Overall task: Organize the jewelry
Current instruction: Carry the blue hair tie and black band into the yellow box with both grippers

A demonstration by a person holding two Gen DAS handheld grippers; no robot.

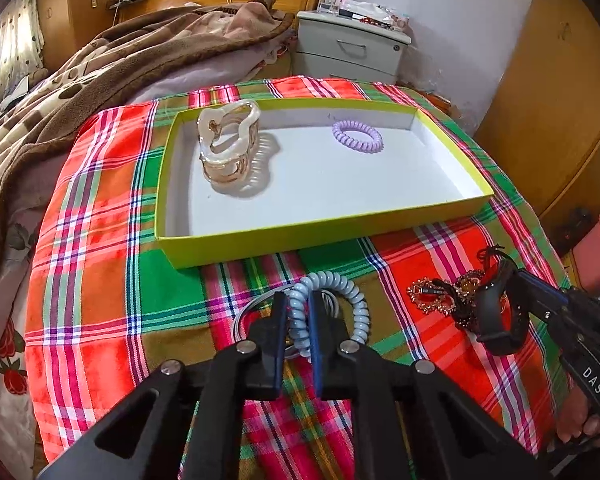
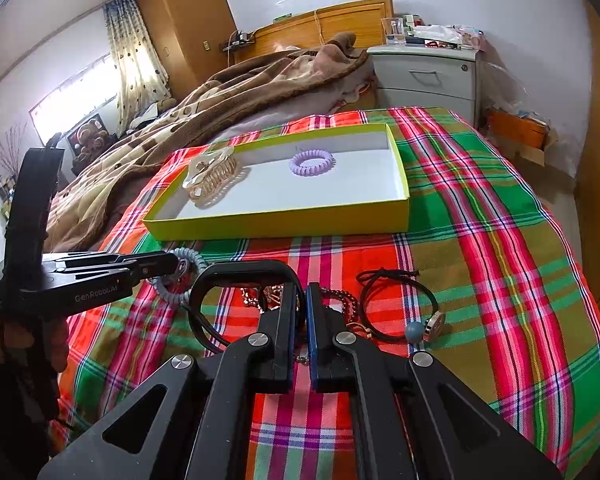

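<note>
A: L gripper (image 1: pixel 298 300), how was it seen?

B: Jaws were found pinched together on the pale blue coil hair tie (image 1: pixel 332 300), w/ one side of the loop caught between the pads. The rest of the coil was seen curving out to the right, over the plaid cloth (image 1: pixel 100 260), just in front of the box.

A: And the R gripper (image 2: pixel 302 300)?

B: Jaws were seen drawn together, only a thin slit left between the blue pads. The black band (image 2: pixel 204 304) was seen hooked round the left finger; whether it was actually pinched couldn't be told. A heap of beaded jewelry (image 2: pixel 340 300) was partly hidden under the tips. A black elastic cord w/ a round charm (image 2: pixel 400 300) was seen just to the right, on the cloth, apart from the jaws.

A: Containers?

B: One shallow yellow-green box (image 1: pixel 260 240), white inside, was seen set on the cloth beyond both grippers. Two things were seen in it: a cream claw hair clip (image 1: pixel 228 144) at the left end, stood up on its teeth, and a lilac coil hair tie (image 1: pixel 358 136) lying flat toward the back, well apart from the clip. Rest of the box floor was seen as plain white.
</note>
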